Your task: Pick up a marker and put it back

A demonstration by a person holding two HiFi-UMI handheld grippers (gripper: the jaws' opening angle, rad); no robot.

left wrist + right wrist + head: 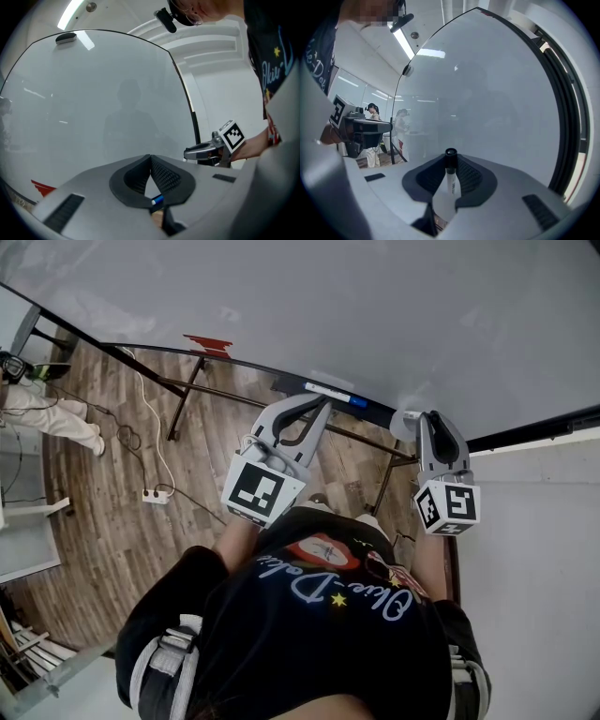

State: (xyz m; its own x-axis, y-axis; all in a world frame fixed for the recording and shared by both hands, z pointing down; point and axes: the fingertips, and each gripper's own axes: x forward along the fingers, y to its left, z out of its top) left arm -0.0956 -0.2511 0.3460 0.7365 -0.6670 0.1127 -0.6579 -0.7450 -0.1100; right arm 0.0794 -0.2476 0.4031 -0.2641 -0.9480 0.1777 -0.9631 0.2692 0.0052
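A marker with a white barrel and a black cap stands between the pads of my right gripper, cap pointing at the whiteboard. That gripper is shut on it. In the head view my right gripper is close to the board's lower edge, near its right end. My left gripper is shut with its pads meeting at the tips and nothing between them. Just past it a blue-and-white marker lies on the board's ledge. The same marker shows through the gap below the left pads.
A red object sits further left along the ledge. The board's dark stand legs reach down to the wooden floor, where a power strip and cable lie. Another person stands at the far left. A white wall is on the right.
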